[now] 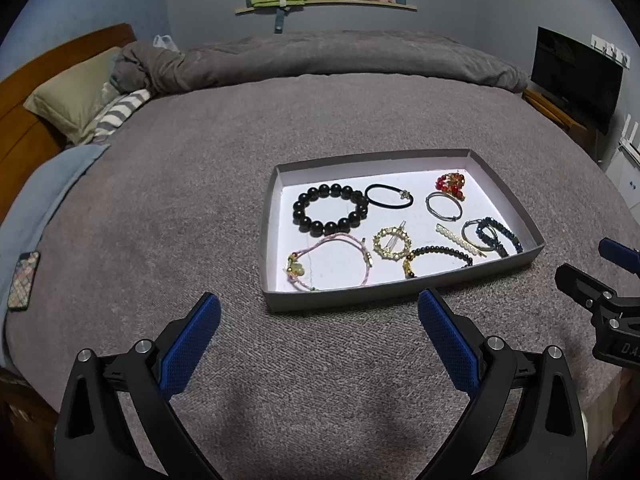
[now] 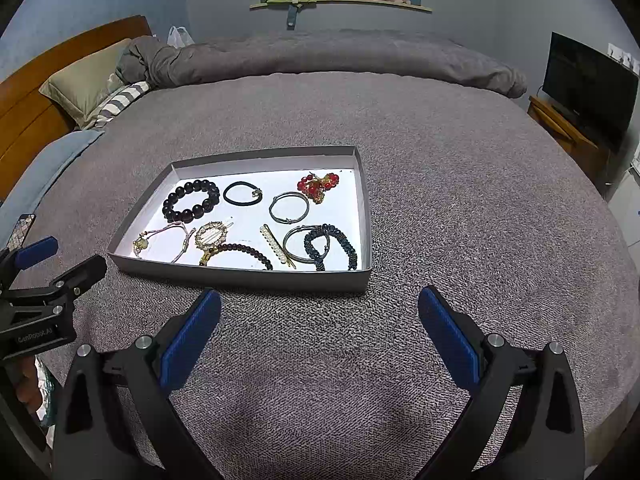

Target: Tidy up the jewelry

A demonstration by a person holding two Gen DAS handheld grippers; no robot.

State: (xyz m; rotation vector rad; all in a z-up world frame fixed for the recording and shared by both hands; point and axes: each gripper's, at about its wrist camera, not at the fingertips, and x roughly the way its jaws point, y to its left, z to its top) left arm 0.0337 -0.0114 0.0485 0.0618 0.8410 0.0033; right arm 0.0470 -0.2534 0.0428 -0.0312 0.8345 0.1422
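Note:
A shallow grey tray (image 1: 267, 240) (image 2: 240, 278) with a white floor lies on the grey bed cover. In it lie a black bead bracelet (image 1: 330, 210) (image 2: 191, 200), a black hair tie (image 1: 388, 197) (image 2: 243, 193), a red bead cluster (image 1: 452, 184) (image 2: 318, 185), a silver bangle (image 1: 443, 205) (image 2: 289, 207), a pink cord bracelet (image 1: 328, 262) (image 2: 162, 240), a gold ring clip (image 1: 391, 242) (image 2: 211, 235), a pearl hair pin (image 1: 460, 239) (image 2: 277, 246) and dark blue bead bracelets (image 1: 494, 236) (image 2: 330, 246). My left gripper (image 1: 319, 312) is open and empty, just before the tray. My right gripper (image 2: 319, 308) is open and empty, at the tray's near right corner.
A phone (image 1: 24, 280) lies on the bed at the left edge. Pillows (image 1: 76, 92) and a wooden headboard (image 1: 24, 120) are at the left. A rolled duvet (image 1: 320, 56) lies across the far side. A TV (image 1: 576, 76) on a cabinet stands at the right.

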